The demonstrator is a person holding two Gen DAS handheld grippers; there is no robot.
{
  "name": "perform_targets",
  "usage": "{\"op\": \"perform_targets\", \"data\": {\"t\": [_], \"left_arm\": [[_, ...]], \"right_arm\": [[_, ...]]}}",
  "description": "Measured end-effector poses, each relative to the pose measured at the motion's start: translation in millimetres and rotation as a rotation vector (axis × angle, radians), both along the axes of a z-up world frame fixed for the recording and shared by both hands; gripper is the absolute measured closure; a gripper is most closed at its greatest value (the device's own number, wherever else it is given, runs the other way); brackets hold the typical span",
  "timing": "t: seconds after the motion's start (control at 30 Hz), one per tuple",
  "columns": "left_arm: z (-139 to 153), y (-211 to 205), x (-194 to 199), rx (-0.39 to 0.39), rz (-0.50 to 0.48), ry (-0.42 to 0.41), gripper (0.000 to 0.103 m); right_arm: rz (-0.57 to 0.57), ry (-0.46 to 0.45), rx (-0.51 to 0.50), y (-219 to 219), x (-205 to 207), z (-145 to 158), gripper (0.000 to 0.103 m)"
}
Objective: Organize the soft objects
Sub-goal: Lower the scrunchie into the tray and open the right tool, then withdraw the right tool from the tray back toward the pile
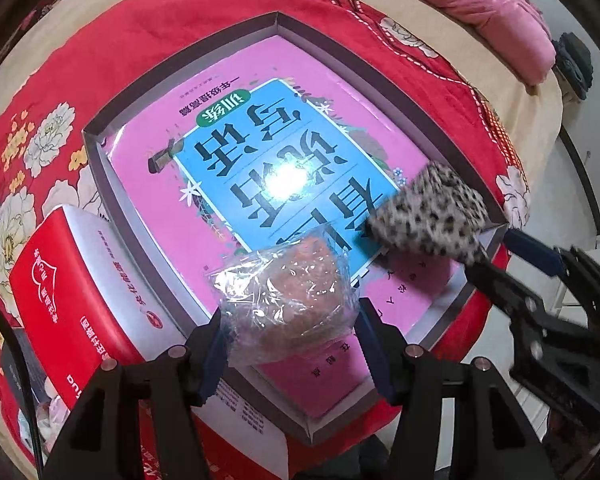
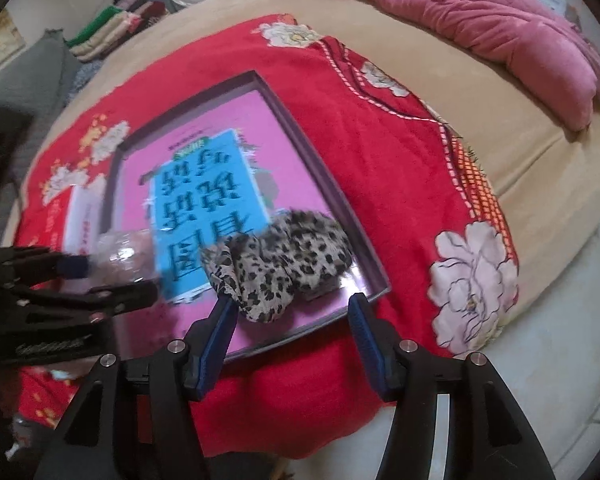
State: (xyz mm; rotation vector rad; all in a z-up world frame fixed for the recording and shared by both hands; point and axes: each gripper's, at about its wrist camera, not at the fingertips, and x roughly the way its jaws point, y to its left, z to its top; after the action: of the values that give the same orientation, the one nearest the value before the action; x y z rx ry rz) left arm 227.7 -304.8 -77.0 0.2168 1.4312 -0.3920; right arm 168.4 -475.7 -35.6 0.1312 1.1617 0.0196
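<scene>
You are holding a crumpled clear plastic bag with something pinkish-brown inside [image 1: 290,300] between the blue-padded fingers [image 1: 216,354] of your left gripper [image 1: 290,354]; both pads are pressing against its sides, so that gripper is clenched on the bag. The bag is hanging over the near part of a shallow grey rectangular box [image 1: 96,148].

The soft leopard-print fabric bundle [image 2: 284,264], cream with black and brown spots, is lying bunched up inside the box at its near right corner. Your right gripper [image 2: 292,336] is standing released: its fingers [image 2: 362,330] are spread apart, the left pad just touching the edge of the bundle and the right pad clear of it.

The box is holding a glossy pink book with a blue panel of large dark characters [image 1: 236,152], which is covering nearly the whole bottom. The box is sitting on a red floral blanket [image 2: 388,168] spread over the tan bed [image 2: 532,128]. A red and white carton [image 1: 68,292] is lying just beside the box's left wall.
</scene>
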Motion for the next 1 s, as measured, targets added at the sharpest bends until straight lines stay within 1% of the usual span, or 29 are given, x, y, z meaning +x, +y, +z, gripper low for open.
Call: {"op": "perform_targets", "data": {"t": [0.07, 0.37, 0.5, 0.53, 0.6, 0.77, 1.0], "left_arm": [[0, -1, -1, 0.002, -0.008, 0.001, 0.043], [-4, -8, -1, 0.008, -0.023, 0.005, 0.042], [-3, -9, 0, -0.008, -0.017, 0.006, 0.041], [-3, -9, 0, -0.007, -0.014, 0.008, 0.040], [-2, -8, 0, -0.011, -0.009, 0.011, 0.038], [0, -5, -5, -0.009, -0.012, 0.010, 0.038], [7, 3, -10, -0.027, 0.001, 0.006, 0.037]], "right_arm": [[-0.013, 0.002, -0.025, -1, 2, -1, 0.044], [-0.009, -0.005, -0.006, -1, -7, 3, 0.043], [-0.011, -0.008, -0.009, -2, -11, 6, 0.036], [-0.010, -0.012, -0.008, -2, -12, 7, 0.036], [-0.013, -0.019, -0.007, -3, -13, 10, 0.036], [-0.018, -0.036, -0.002, -4, -15, 18, 0.035], [-0.015, -0.054, -0.012, 0, -19, 28, 0.035]]}}
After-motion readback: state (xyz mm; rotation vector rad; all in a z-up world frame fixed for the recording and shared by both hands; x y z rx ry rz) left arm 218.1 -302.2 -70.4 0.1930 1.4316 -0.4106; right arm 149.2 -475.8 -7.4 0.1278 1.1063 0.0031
